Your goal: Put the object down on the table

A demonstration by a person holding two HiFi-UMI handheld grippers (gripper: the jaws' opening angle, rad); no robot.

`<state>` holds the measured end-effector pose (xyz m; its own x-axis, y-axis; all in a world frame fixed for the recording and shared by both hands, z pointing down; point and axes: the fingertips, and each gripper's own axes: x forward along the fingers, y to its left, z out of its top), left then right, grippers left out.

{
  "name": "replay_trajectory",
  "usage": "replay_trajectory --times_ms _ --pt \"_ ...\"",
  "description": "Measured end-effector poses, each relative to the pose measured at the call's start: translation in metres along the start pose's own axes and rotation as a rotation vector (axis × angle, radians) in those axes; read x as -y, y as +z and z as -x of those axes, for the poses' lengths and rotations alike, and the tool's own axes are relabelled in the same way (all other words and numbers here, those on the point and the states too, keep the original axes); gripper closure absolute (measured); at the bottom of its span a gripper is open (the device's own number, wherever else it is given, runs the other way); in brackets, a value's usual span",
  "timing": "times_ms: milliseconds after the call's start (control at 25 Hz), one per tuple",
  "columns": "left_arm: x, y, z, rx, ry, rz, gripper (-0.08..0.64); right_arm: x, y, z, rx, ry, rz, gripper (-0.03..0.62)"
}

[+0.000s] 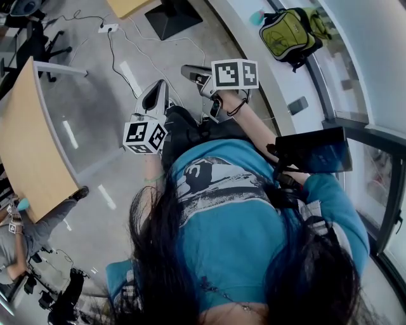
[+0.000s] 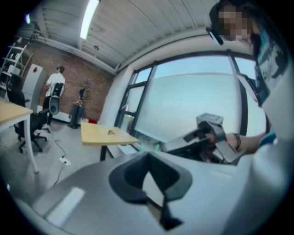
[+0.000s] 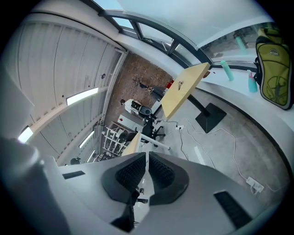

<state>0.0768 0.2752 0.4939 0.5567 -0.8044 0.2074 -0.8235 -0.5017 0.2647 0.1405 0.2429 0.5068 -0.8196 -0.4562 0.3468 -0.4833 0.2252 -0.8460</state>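
Both grippers are held in front of my body, above the grey floor. My left gripper [image 1: 158,87] [image 2: 148,156] has its pads meeting at the tips, shut with nothing between them. My right gripper [image 1: 189,68] [image 3: 147,156] is shut too, its ribbed pads almost touching and empty; it also shows in the left gripper view as the right gripper [image 2: 206,137]. No carried object is visible in any view. A light wooden table [image 1: 28,146] stands to the left, apart from both grippers. A second yellow table [image 2: 105,135] [image 3: 183,89] stands farther ahead.
A green backpack [image 1: 292,32] lies on the window ledge at upper right. Cables [image 1: 117,57] and a power strip [image 1: 108,28] run across the floor near a black table base [image 1: 172,16]. A person [image 1: 25,228] sits at lower left. A dark flat device [image 1: 314,152] hangs by my right arm.
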Motion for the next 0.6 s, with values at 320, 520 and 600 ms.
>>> replay_trajectory --times_ms 320,520,600 --pt "-0.005 -0.006 0.002 -0.016 -0.005 0.011 0.558 0.002 -0.005 -0.006 -0.011 -0.015 -0.016 0.561" --pt "-0.01 -0.007 -0.005 -0.022 -0.009 0.018 0.558 0.005 -0.002 -0.012 -0.023 -0.022 -0.02 0.563" --pt "-0.014 -0.005 -0.007 -0.02 -0.006 0.02 0.558 0.006 -0.001 -0.015 -0.028 -0.023 -0.023 0.563"
